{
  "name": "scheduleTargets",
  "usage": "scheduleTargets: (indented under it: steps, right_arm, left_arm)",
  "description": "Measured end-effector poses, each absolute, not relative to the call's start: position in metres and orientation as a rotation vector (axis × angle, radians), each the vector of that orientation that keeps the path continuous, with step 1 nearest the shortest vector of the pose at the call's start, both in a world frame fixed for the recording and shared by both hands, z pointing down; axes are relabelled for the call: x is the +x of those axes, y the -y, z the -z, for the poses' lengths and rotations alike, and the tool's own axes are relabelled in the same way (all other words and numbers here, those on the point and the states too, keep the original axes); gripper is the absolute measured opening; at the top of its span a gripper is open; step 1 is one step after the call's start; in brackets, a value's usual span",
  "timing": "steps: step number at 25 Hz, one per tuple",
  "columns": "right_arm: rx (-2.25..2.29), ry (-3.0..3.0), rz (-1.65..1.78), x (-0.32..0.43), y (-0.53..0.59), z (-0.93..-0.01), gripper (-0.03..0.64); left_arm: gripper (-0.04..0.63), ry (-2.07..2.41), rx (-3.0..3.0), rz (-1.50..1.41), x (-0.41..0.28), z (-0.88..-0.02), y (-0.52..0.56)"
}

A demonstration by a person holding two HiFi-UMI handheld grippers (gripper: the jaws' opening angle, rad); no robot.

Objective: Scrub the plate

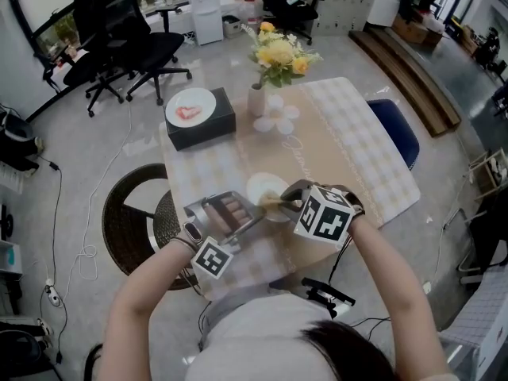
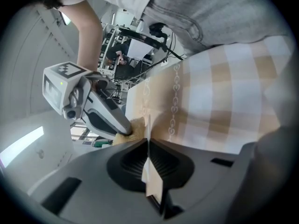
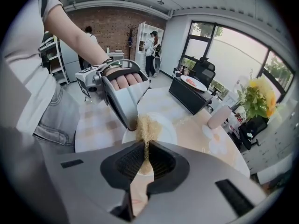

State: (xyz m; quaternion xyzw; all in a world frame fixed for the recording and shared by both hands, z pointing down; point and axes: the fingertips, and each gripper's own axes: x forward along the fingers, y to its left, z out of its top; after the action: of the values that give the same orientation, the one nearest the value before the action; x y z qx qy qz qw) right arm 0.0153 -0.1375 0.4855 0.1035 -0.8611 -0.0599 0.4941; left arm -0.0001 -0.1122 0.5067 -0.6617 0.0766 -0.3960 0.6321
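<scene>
Cloth-covered bench (image 1: 357,133). White plate (image 1: 266,189) sits at its near edge, about centre. Left tongs (image 2: 148,158) are clenched on the plate's near-left rim. Right tongs (image 3: 145,155) are clenched on a tan scrub pad (image 3: 147,127). The pad is against the plate, just beside the left tongs' tip.

plate (image 1: 264,187): near half hidden by left gripper (image 1: 255,214) and right gripper (image 1: 284,203) | sponge (image 3: 147,130): lower part buried between jaws | blue chair (image 1: 399,129): mostly under table (image 1: 349,125)
</scene>
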Motion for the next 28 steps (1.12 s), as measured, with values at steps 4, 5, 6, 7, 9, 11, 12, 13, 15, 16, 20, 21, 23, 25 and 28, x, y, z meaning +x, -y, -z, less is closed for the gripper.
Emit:
scheduleTargets:
  steps: [4,5,6,7,9,11,12,13,15,16,20,21,23,25,28]
  right_arm:
    - [0.249,2.071,0.157,0.021,0.137,-0.491,0.034]
    - [0.249,2.062,0.156,0.024,0.137,-0.493,0.034]
    - [0.25,2.05,0.157,0.028,0.137,-0.495,0.034]
    - [0.252,2.037,0.159,0.032,0.137,-0.498,0.035]
    - [0.257,2.016,0.154,0.04,0.138,-0.504,0.034]
    - [0.27,2.009,0.137,0.047,0.139,-0.509,0.034]
    - [0.279,2.008,0.125,0.05,0.139,-0.511,0.034]
    - [0.288,2.007,0.113,0.053,0.14,-0.513,0.034]
    - [0.304,2.002,0.095,0.059,0.142,-0.517,0.034]
    - [0.311,1.998,0.088,0.063,0.143,-0.52,0.034]
    - [0.333,1.973,0.076,0.074,0.145,-0.526,0.035]
    - [0.335,1.966,0.076,0.076,0.146,-0.527,0.034]
    - [0.336,1.958,0.081,0.077,0.147,-0.526,0.035]
    - [0.339,1.972,0.089,0.073,0.148,-0.518,0.035]
    - [0.337,2.027,0.111,0.057,0.151,-0.499,0.035]
  left_arm:
    - [0.02,-0.17,-1.514,0.909,-0.001,-0.508,0.111]
    - [0.02,-0.17,-1.515,0.909,-0.001,-0.509,0.111]
    - [0.02,-0.17,-1.515,0.909,-0.001,-0.509,0.111]
    - [0.02,-0.17,-1.514,0.91,-0.002,-0.509,0.111]
    - [0.02,-0.167,-1.514,0.91,-0.002,-0.51,0.111]
    - [0.02,-0.164,-1.509,0.909,-0.003,-0.51,0.11]
    - [0.02,-0.161,-1.504,0.909,-0.003,-0.51,0.11]
    - [0.02,-0.16,-1.499,0.907,-0.002,-0.51,0.11]
    - [0.02,-0.157,-1.497,0.905,-0.002,-0.51,0.11]
    - [0.02,-0.156,-1.496,0.904,-0.002,-0.51,0.109]
    - [0.02,-0.14,-1.476,0.899,-0.001,-0.511,0.107]
    - [0.02,-0.134,-1.47,0.897,-0.001,-0.512,0.106]
    - [0.02,-0.129,-1.463,0.891,0.0,-0.513,0.105]
    - [0.02,-0.132,-1.461,0.889,0.0,-0.513,0.105]
    - [0.02,-0.137,-1.458,0.889,0.0,-0.511,0.106]
